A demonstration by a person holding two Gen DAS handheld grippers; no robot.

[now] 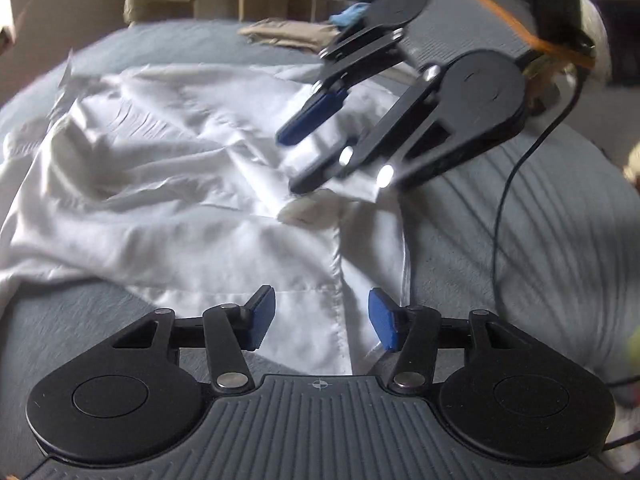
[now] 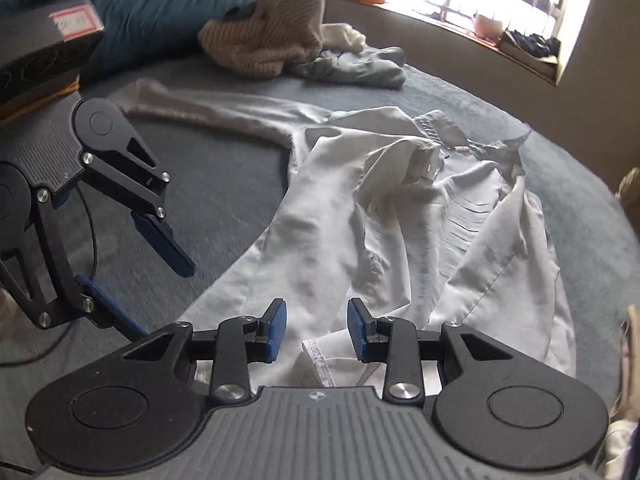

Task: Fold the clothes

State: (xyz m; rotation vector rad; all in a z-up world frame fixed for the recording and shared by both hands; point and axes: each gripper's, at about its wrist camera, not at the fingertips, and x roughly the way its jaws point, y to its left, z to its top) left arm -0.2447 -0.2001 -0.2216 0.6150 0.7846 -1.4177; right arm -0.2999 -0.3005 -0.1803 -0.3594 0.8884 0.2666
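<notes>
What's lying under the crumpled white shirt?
The white shirt lies on a grey-blue bed cover, bare all round it. Anything beneath its bunched folds is covered and cannot be seen.

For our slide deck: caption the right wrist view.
Both open grippers, right and left, hover over a crumpled white shirt on a grey-blue bed.

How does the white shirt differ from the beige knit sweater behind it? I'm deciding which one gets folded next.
The white shirt is thin, smooth cloth, spread out loosely across the bed with one sleeve stretched away; the beige knit sweater is thick and ribbed, bunched in a heap. The shirt lies right under the right gripper; the sweater sits far back by the blue pillow. Both are unfolded.
</notes>
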